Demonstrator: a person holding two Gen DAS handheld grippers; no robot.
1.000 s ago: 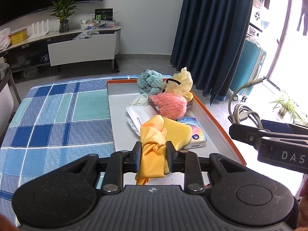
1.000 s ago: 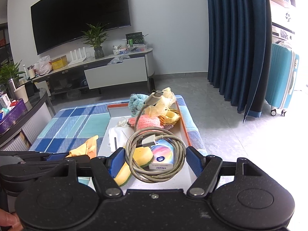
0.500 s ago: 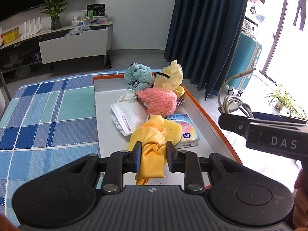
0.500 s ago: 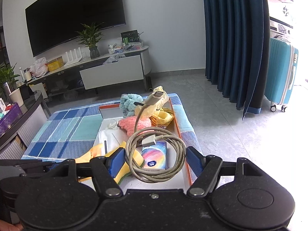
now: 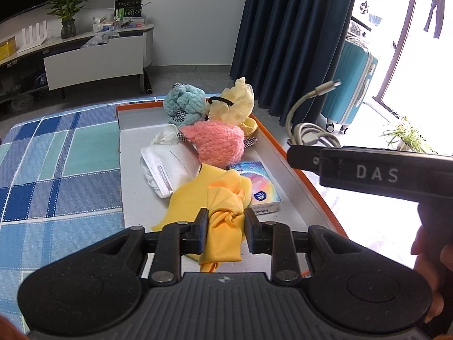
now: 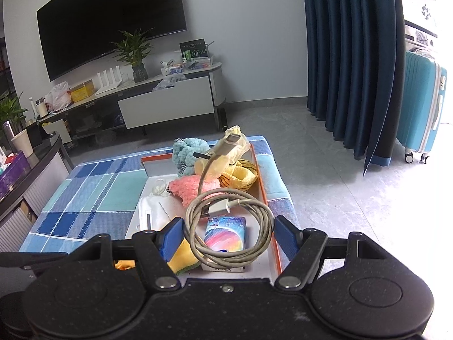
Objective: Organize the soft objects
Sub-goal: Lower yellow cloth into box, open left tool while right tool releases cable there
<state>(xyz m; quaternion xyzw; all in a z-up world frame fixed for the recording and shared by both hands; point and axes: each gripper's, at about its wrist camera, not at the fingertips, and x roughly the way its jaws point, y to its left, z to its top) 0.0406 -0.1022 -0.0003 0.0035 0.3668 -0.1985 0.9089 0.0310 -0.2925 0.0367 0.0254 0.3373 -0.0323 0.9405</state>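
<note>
Yellow cloth pinched in the left gripper, lower centre of the left wrist view, over the orange-rimmed tray.
Further right, the right gripper is clamped on a coiled grey USB cable, above a rainbow tissue pack.

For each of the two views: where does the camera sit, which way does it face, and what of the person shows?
Left wrist: on the left tool, facing the tray; yellow cloth clamped; right tool and a hand alongside.
Right wrist: on the right tool, facing the TV wall; coiled cable between its fingers.
Shared: tray, pink plush, tissue pack.
</note>
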